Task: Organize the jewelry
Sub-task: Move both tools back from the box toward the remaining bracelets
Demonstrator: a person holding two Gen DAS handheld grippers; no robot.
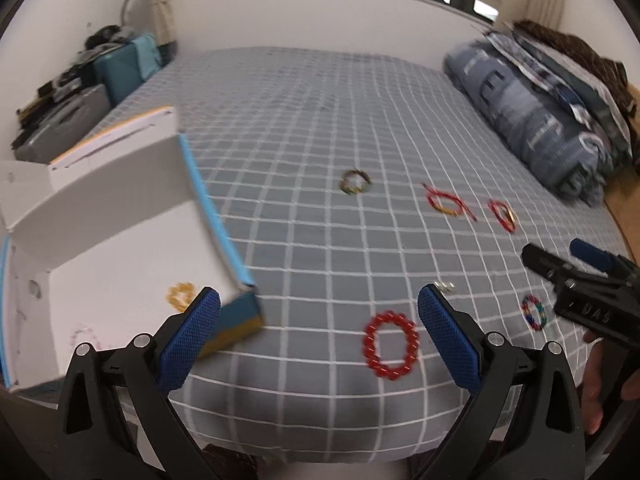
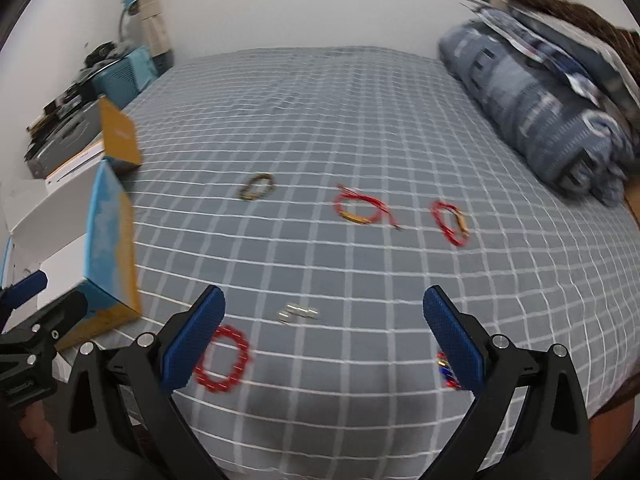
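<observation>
An open white box (image 1: 100,280) with blue and yellow sides stands at the left on the bed; it also shows in the right wrist view (image 2: 108,248). A yellow bracelet (image 1: 182,295) and a pale one (image 1: 82,334) lie inside it. On the grey checked bed lie a red bead bracelet (image 1: 391,345) (image 2: 223,360), a small silver piece (image 1: 445,287) (image 2: 298,314), a multicolour bracelet (image 1: 535,312) (image 2: 446,370), a brown bracelet (image 1: 355,182) (image 2: 257,186) and two red cord bracelets (image 1: 448,202) (image 1: 503,214) (image 2: 362,209) (image 2: 451,222). My left gripper (image 1: 319,320) is open and empty above the red bead bracelet. My right gripper (image 2: 324,320) is open and empty above the silver piece.
A folded blue quilt (image 1: 532,120) (image 2: 540,100) lies along the bed's right side. Suitcases and clutter (image 1: 80,96) stand beside the bed at far left. The other gripper shows at each view's edge (image 1: 592,288) (image 2: 28,340).
</observation>
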